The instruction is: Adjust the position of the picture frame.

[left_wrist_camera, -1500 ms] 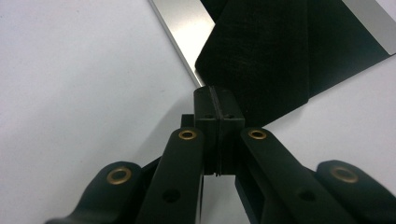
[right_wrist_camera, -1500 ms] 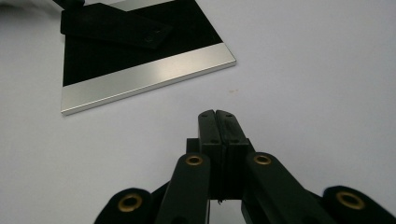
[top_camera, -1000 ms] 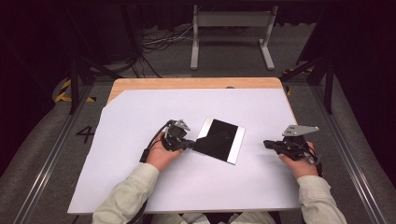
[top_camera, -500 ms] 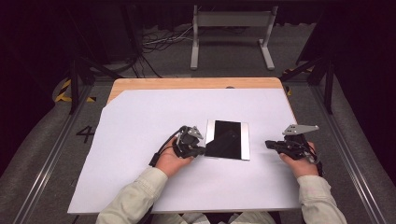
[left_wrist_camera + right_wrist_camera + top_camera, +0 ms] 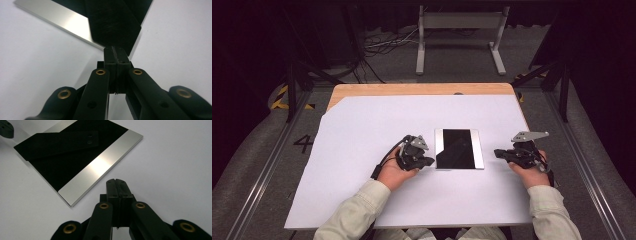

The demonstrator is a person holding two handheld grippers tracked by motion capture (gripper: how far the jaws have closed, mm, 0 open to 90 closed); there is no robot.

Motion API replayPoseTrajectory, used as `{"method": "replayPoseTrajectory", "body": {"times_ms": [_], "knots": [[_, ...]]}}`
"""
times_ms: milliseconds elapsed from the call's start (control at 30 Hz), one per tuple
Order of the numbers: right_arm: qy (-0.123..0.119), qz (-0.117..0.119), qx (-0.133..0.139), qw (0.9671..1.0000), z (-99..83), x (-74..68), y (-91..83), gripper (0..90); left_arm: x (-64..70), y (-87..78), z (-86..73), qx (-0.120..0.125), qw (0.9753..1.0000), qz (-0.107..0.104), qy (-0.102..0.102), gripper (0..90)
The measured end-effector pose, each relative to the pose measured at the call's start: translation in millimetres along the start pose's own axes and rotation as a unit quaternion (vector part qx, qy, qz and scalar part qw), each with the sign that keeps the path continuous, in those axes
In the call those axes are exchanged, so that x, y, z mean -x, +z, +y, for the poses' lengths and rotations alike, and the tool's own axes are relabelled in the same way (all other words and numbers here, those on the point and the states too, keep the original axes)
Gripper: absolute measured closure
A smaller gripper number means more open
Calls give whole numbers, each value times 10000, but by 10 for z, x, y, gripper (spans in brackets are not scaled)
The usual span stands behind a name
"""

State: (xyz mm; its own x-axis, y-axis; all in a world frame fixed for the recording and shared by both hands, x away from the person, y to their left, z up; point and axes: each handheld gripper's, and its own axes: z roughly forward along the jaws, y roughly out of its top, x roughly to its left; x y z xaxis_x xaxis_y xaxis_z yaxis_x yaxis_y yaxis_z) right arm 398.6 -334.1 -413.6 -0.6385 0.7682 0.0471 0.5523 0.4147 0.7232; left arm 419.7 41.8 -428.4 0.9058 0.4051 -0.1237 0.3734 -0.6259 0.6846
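Note:
A flat black plate (image 5: 458,148) with silver strips along its two long sides lies square on the white sheet, right of centre. My left gripper (image 5: 430,161) is shut, and its tip rests against the plate's near left corner. In the left gripper view the shut jaws (image 5: 116,53) meet the plate (image 5: 75,22) at a corner. My right gripper (image 5: 498,153) is shut with nothing in it, a short gap to the right of the plate. The right gripper view has the closed tip (image 5: 117,185) just short of the plate's silver strip (image 5: 100,163).
A white sheet (image 5: 362,130) covers most of the wooden table (image 5: 412,89). Beyond the far edge stand a metal frame (image 5: 459,20) and floor cables (image 5: 382,45). Dark rails run along both sides of the table. The other gripper's tip (image 5: 6,130) appears past the plate.
The plate has turned from a tilted lie to square with the table. My left gripper has moved right along with it, staying against its left edge. The right gripper has hardly moved.

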Motion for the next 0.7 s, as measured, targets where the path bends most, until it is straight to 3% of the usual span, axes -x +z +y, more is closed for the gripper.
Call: {"method": "replayPoseTrajectory", "body": {"times_ms": [300,700], "knots": [[-85,16,-88,9999,300,4,208,900,-139,-240,-166,48,9994,277,-179,900],[117,-429,-359,9984,615,129,609,900,-183,-362,-352,8,9984,455,-348,900]]}}
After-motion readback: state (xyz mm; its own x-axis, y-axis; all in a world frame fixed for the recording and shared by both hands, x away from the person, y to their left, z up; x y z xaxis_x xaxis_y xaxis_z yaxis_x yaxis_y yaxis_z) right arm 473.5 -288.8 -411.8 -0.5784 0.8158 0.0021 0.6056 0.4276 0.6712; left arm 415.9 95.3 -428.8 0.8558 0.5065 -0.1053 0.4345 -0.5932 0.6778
